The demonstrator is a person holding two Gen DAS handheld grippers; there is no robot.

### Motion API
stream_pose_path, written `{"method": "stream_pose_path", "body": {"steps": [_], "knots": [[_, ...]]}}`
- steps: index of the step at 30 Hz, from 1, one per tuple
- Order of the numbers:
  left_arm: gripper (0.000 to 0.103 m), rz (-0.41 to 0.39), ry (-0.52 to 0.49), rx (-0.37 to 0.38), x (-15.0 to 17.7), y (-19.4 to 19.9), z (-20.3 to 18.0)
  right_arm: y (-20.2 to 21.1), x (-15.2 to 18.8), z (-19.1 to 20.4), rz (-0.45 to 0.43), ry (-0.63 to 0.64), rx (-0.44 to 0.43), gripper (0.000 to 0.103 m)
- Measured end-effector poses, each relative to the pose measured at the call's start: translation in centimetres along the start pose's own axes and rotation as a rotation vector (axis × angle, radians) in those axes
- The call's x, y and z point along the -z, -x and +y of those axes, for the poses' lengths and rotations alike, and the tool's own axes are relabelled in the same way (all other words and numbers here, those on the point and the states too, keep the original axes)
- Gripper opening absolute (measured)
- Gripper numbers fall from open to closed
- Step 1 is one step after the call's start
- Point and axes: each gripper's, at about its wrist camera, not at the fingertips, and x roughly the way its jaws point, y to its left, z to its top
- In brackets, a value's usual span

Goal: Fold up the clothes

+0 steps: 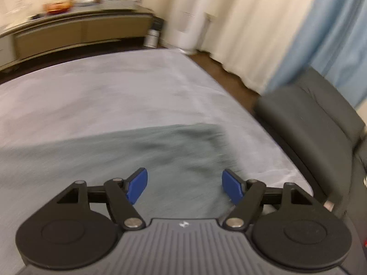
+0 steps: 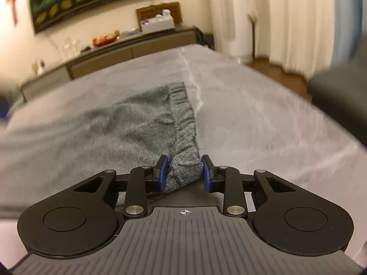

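A grey knit garment (image 2: 128, 123) with an elastic waistband lies spread on the light grey covered table (image 2: 263, 114). My right gripper (image 2: 185, 171) has a bunched corner of the waistband between its blue pads, jaws partly closed on it. In the left wrist view the same garment (image 1: 142, 151) is blurred under my left gripper (image 1: 184, 188), which is open and empty just above the cloth.
A dark chair (image 1: 316, 123) stands at the table's right edge. A low sideboard (image 2: 128, 50) with boxes and a fruit bowl runs along the far wall. White and blue curtains (image 1: 286, 27) hang at the right.
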Motion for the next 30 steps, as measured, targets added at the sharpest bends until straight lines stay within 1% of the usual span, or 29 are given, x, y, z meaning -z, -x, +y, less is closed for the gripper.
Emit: {"method": "stream_pose_path", "body": {"steps": [3,5,7,8,10,11,14,15,17,18,19,22,24,26,27,28,29,30], "knots": [[0.074,0.048,-0.067,-0.003,-1.8,-3.9,-4.8,1.0,0.9,2.3,-0.088,0.19,0.061,0.024],[0.074,0.093,-0.124,-0.014,-2.1,-6.9,-6.4,1.6,1.3,3.5,-0.137,0.281,0.074,0.023],[0.074,0.139,-0.185,-0.055,-2.3,-9.5,-7.7,2.0,1.7,4.4,-0.176,0.357,0.07,0.023],[0.073,0.158,-0.221,-0.091,-2.3,-10.5,-8.4,2.1,1.9,4.8,-0.19,0.385,0.068,0.023],[0.068,0.194,-0.28,-0.149,-1.9,-12.5,-8.8,2.2,2.0,5.1,-0.208,0.422,0.06,0.023],[0.067,0.208,-0.289,-0.16,-1.8,-13.2,-8.8,2.1,1.9,5.0,-0.206,0.418,0.05,0.023],[0.062,0.244,-0.314,-0.191,-1.4,-15.0,-8.8,2.0,1.1,3.5,-0.182,0.333,0.019,0.025],[0.062,0.254,-0.321,-0.199,-1.2,-15.4,-8.8,1.9,0.9,2.9,-0.168,0.304,0.005,0.03],[0.063,0.266,-0.334,-0.212,-1.1,-16.1,-9.0,2.0,0.6,2.2,-0.155,0.274,-0.012,0.048],[0.067,0.27,-0.336,-0.215,-1.1,-16.3,-9.2,2.2,0.6,2.0,-0.155,0.269,-0.011,0.064],[0.069,0.273,-0.33,-0.211,-1.3,-16.4,-9.3,2.4,0.6,1.8,-0.156,0.264,-0.01,0.072],[0.071,0.278,-0.322,-0.205,-1.5,-16.6,-9.5,2.5,0.5,0.8,-0.134,0.229,0.01,0.074],[0.073,0.268,-0.329,-0.214,-1.3,-16.6,-9.7,2.4,0.2,-0.2,-0.108,0.182,0.0,0.074],[0.051,0.245,-0.33,-0.22,-1.2,-16.4,-9.8,2.3,-0.1,-1.0,-0.087,0.132,-0.032,0.074],[0.03,0.236,-0.322,-0.22,-1.3,-16.1,-9.6,2.2,-0.3,-1.5,-0.077,0.103,-0.053,0.074],[0.024,0.227,-0.315,-0.22,-1.4,-15.9,-9.3,2.2,-0.4,-1.9,-0.067,0.074,-0.073,0.074],[0.021,0.218,-0.301,-0.216,-1.5,-15.6,-8.9,2.1,-0.6,-2.4,-0.059,0.045,-0.091,0.075],[0.019,0.208,-0.268,-0.195,-1.7,-15.1,-8.1,2.0,-0.8,-2.9,-0.051,0.011,-0.109,0.075]]}}
